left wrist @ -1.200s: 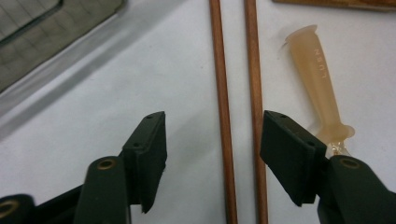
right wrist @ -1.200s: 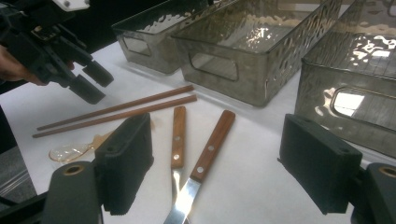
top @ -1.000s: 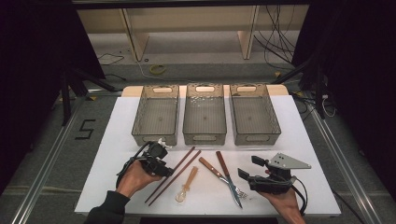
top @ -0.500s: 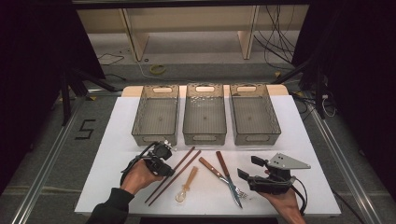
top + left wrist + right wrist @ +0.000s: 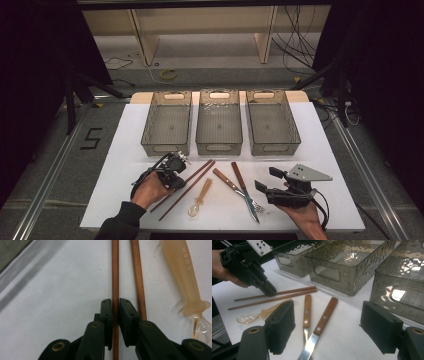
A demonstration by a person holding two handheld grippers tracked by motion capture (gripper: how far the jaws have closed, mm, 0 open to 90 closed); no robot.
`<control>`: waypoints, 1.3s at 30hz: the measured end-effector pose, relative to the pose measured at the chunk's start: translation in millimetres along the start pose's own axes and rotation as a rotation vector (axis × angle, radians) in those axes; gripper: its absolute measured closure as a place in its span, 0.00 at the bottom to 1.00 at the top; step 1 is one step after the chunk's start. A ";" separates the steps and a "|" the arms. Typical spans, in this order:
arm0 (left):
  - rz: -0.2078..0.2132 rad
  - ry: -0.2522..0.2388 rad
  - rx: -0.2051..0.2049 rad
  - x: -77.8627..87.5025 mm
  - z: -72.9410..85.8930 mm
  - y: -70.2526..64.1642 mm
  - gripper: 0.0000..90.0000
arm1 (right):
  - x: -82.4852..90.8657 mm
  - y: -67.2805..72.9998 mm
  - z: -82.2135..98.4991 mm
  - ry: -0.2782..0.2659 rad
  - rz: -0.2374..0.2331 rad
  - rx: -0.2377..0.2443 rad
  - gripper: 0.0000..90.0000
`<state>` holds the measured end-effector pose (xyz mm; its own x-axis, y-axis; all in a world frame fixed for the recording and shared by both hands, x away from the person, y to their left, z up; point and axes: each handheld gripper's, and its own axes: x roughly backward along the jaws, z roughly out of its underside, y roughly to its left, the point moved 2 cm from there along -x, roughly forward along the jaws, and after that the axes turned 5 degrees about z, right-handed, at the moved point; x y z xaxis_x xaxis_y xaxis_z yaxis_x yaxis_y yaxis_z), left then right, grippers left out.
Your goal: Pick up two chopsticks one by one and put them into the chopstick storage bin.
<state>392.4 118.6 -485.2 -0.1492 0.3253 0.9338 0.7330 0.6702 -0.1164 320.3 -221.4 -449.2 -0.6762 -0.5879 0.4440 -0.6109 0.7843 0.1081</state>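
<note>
The left gripper (image 5: 115,307) has just been closing, and its jaws now pinch 1 chopstick (image 5: 115,272) of the pair lying on the white table (image 5: 125,150), in front of the 3 bins (image 5: 219,122). The second chopstick (image 5: 137,277) lies just beside it, outside the jaws. The stick looks light, stiff and smooth, so it will likely pivot or slide in a narrow pinch. A hold nearer its middle should keep it level; from these views I cannot tell how far along its length the grip sits. The right gripper (image 5: 328,327) hangs wide open and empty above the knife (image 5: 322,325) and fork (image 5: 306,312).
</note>
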 end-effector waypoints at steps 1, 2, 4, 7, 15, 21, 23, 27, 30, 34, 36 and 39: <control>0.001 -0.006 0.004 -0.1 0.2 0.2 0.92 | 0.0 0.2 0.0 0.001 0.000 0.000 0.32; 0.001 -0.006 0.004 -0.1 0.2 0.2 0.93 | 0.0 0.2 0.0 0.001 0.000 0.000 0.32; 0.001 -0.006 0.001 0.1 0.6 0.2 0.93 | -0.1 0.5 0.1 0.003 -0.002 0.002 0.32; 0.004 -0.013 0.002 0.2 1.0 0.3 0.93 | -0.2 0.7 0.1 0.004 -0.004 0.002 0.32; 0.008 -0.045 -0.020 5.8 2.2 2.2 0.93 | 0.7 0.2 -0.5 -0.002 -0.002 0.002 0.32; 0.023 -0.076 -0.039 22.7 3.8 2.5 0.94 | 0.7 0.5 -0.6 -0.004 -0.004 0.002 0.32; 0.024 -0.080 -0.039 24.6 3.8 2.1 0.93 | 0.7 0.7 -0.5 -0.004 -0.005 0.003 0.32; 0.039 -0.102 -0.049 35.5 3.6 2.2 0.93 | 1.0 0.7 -0.6 -0.004 -0.006 -0.002 0.32; 0.045 -0.114 -0.059 42.2 4.0 2.2 0.93 | 1.2 0.9 -0.6 -0.006 -0.007 -0.001 0.32; 0.055 -0.129 -0.057 46.9 4.4 4.0 0.93 | 0.6 0.9 -0.3 -0.005 -0.009 0.002 0.32; 0.056 -0.133 -0.057 48.9 4.5 5.2 0.93 | 0.5 0.9 -0.4 -0.005 -0.010 -0.001 0.32; 0.066 -0.163 -0.051 54.7 4.8 9.2 0.93 | 0.5 0.7 -0.4 -0.005 -0.008 0.004 0.32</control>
<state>387.8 145.7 -436.8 -0.2020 0.4744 0.8568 0.7769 0.6103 -0.1547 319.7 -221.1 -448.6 -0.6733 -0.5952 0.4387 -0.6181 0.7787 0.1078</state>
